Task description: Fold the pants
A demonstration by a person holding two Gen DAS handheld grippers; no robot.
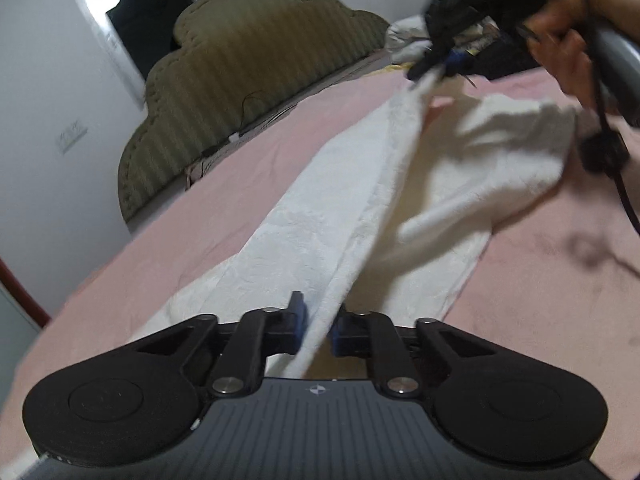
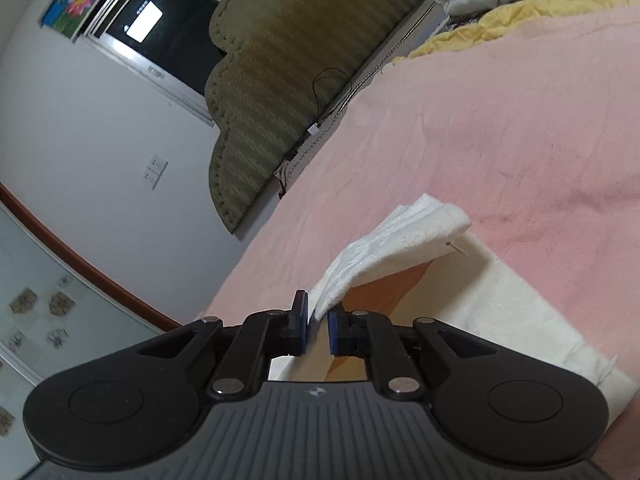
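Observation:
The white textured pants point(image 1: 320, 216) lie stretched out on the pink bedspread point(image 1: 224, 184). My left gripper point(image 1: 319, 326) is shut on one edge of the pants and holds it taut. In the left wrist view my right gripper point(image 1: 434, 68) is at the far end, shut on the other end of the same raised edge, with a hand behind it. In the right wrist view my right gripper point(image 2: 318, 330) is shut on a lifted corner of the pants point(image 2: 384, 248), and the rest of the cloth lies flat to the right.
An olive padded headboard point(image 1: 248, 80) stands along the bed's left side, with a thin black cable on it. Pillows and a yellow blanket point(image 2: 520, 12) lie at the far end. White wall, wall sockets point(image 2: 155, 174) and a dark window point(image 2: 168, 36) are on the left.

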